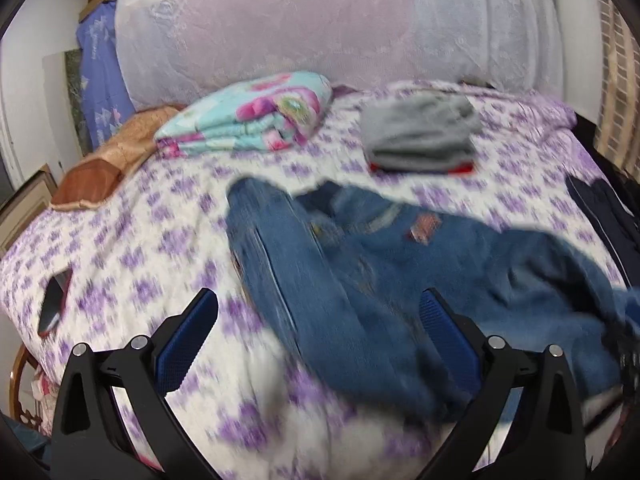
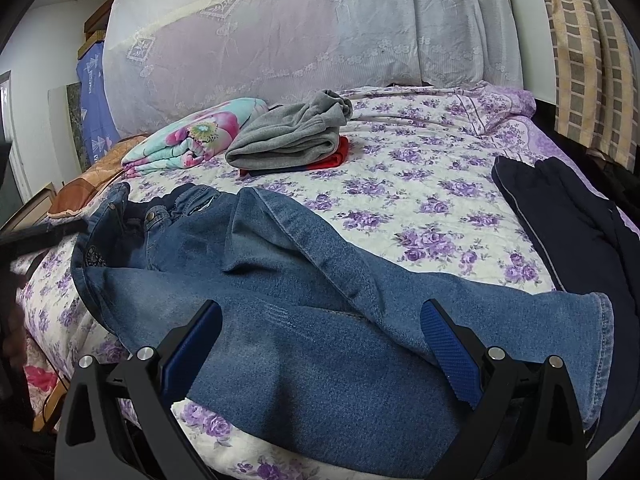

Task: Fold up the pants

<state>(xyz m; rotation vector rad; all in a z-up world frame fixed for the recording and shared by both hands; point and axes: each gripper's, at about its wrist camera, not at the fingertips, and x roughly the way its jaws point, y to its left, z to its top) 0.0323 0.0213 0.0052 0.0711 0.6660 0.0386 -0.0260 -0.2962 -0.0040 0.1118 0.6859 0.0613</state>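
Observation:
Blue jeans (image 1: 384, 280) lie crumpled on the purple-flowered bedspread (image 1: 132, 248), waist toward the left and legs running right. In the right wrist view the jeans (image 2: 280, 312) spread across the near edge of the bed, waistband at left, hems at right. My left gripper (image 1: 318, 312) is open and empty, hovering over the waist end of the jeans; that view is blurred. My right gripper (image 2: 322, 320) is open and empty just above the jeans' legs.
A folded grey and red clothes stack (image 2: 292, 140) and a folded floral blanket (image 2: 188, 136) sit at the back of the bed. Dark navy pants (image 2: 568, 216) lie at the right edge. A phone (image 1: 52, 304) lies on the left. A large lace-covered headboard bundle (image 2: 304, 28) stands behind.

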